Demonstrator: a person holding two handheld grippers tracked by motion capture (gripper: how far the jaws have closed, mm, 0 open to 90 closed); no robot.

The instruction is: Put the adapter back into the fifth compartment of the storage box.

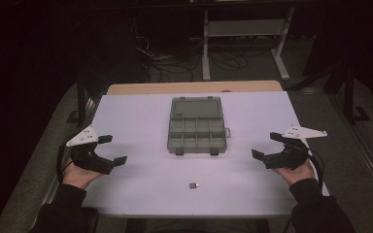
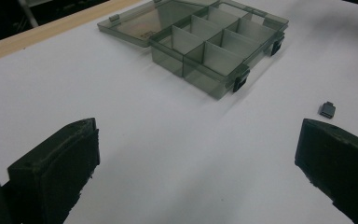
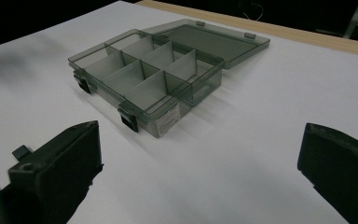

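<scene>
An open, translucent grey compartment box (image 1: 195, 133) lies at the middle of the white table (image 1: 141, 121), its lid (image 1: 196, 108) folded flat behind it and its compartments bare. A small black piece (image 1: 193, 185) rests near the front edge, in front of the box. At the table's left side a hand holds my left gripper (image 1: 113, 149) open, with nothing between its jaws. My right gripper (image 1: 266, 145) is held open at the right side, also with nothing in it. The left gripper view has the box (image 2: 214, 46) ahead and the black piece (image 2: 327, 110) near its right jaw. The right gripper view looks at the box (image 3: 154, 74), with the black piece (image 3: 21, 151) by its left jaw.
A wooden strip (image 1: 194, 87) runs along the table's far edge. Behind it, on the dark floor, stand a white metal shelf frame (image 1: 245, 29) and loose cables (image 1: 165, 58). Bare white surface lies between each gripper and the box.
</scene>
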